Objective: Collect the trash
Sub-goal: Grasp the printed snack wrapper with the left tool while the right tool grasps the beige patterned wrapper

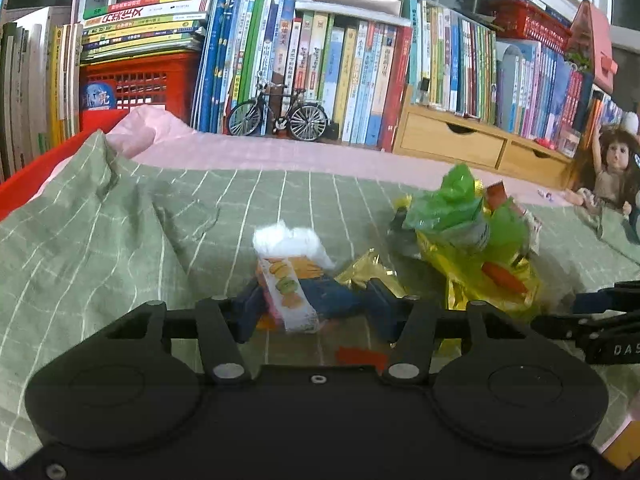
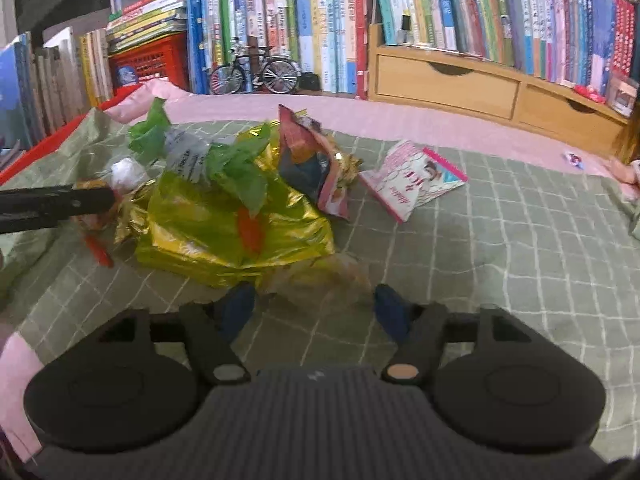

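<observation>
A snack wrapper printed with macarons point(image 1: 289, 298) lies on the green checked cloth point(image 1: 120, 240). A white tissue wad point(image 1: 288, 240) sits just behind it. My left gripper point(image 1: 314, 308) is open, its blue fingers on either side of the wrapper. To the right is a heap of gold foil and green plastic point(image 1: 472, 240) point(image 2: 232, 216). My right gripper point(image 2: 316, 306) is open around a clear, crinkled wrapper point(image 2: 320, 280) at the heap's near edge. A pink and blue snack bag point(image 2: 312, 160) and a flat pink packet point(image 2: 412, 178) lie behind the heap.
Books point(image 1: 340, 68), a model bicycle point(image 1: 278, 114), a wooden drawer unit point(image 2: 448, 80) and a red crate point(image 1: 132, 84) line the back. A doll point(image 1: 612, 172) sits far right. A red tray rim point(image 1: 24, 188) shows at the left under the cloth. A red scrap point(image 2: 98, 250) lies by the heap.
</observation>
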